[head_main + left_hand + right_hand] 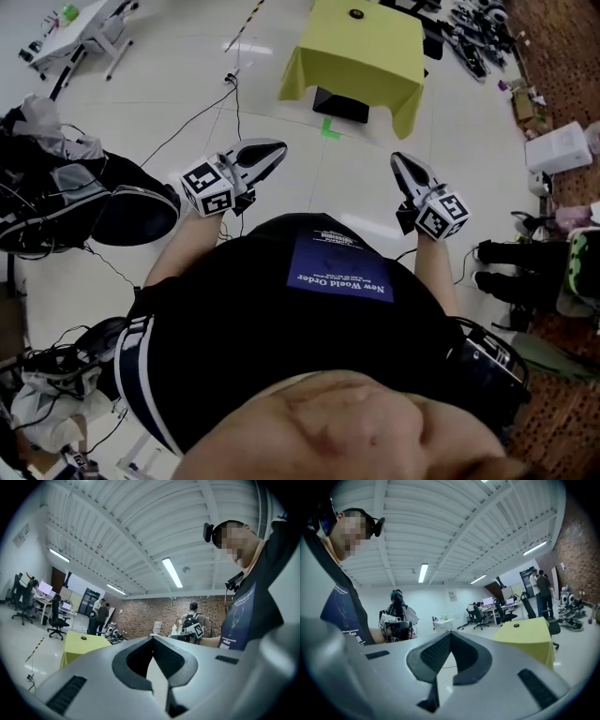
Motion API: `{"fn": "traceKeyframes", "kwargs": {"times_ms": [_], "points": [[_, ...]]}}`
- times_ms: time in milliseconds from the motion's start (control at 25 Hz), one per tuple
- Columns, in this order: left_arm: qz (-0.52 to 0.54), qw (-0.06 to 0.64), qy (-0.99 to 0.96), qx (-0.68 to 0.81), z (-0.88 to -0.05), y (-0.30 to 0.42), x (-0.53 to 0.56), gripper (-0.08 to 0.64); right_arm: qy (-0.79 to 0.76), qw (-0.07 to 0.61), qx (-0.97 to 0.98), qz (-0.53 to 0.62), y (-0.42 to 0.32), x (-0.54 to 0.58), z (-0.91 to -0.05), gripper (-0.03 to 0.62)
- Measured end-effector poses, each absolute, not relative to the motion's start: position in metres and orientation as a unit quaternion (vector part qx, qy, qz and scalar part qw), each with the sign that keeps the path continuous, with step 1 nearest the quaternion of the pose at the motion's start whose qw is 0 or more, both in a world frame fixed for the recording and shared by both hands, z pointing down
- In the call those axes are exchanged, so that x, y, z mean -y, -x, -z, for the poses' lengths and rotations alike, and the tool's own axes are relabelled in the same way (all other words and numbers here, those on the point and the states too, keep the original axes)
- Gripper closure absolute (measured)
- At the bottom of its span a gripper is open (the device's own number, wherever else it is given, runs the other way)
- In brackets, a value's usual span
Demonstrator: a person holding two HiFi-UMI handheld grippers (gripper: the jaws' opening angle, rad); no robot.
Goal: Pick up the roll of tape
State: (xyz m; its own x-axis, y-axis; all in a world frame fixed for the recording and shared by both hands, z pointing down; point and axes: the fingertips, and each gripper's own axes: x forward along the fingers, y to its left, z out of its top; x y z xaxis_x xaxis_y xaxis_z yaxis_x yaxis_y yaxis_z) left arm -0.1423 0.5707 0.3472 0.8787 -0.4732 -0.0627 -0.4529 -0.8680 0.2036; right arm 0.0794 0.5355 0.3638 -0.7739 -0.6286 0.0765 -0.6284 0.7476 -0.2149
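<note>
Small dark roll of tape (pixel 356 13): seen on yellow-green cloth-draped table (pixel 375 66) at twelve o'clock, well apart. Judged light, stiff; to be pinched across its rim. Both pressed together, empty: left gripper (pixel 279 146), right gripper (pixel 397 157).

Tape roll (pixel 355 13), seemingly, lies on table (pixel 367 67) ahead.

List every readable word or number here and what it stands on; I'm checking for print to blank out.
"New World Order": blue patch on the person's black shirt, upside down in the head view.
Smaller lines beside it: too blurred.
Wall sign in the right gripper view: too small.
</note>
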Motion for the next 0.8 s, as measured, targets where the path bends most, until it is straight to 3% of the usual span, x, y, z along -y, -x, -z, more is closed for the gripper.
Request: {"fn": "traceKeyframes", "kwargs": {"times_ms": [440,800], "points": [[0.05,0.089,-0.96,0.261,-0.334,0.034,-0.47,0.555,0.287,-0.002,-0.953,0.095,-0.164,-0.412,-0.353,0.604],[0.058,0.109,-0.964,0.235,-0.339,0.022,-0.373,0.555,0.315,-0.02,-0.942,0.111,-0.181,-0.332,-0.369,0.604]]}}
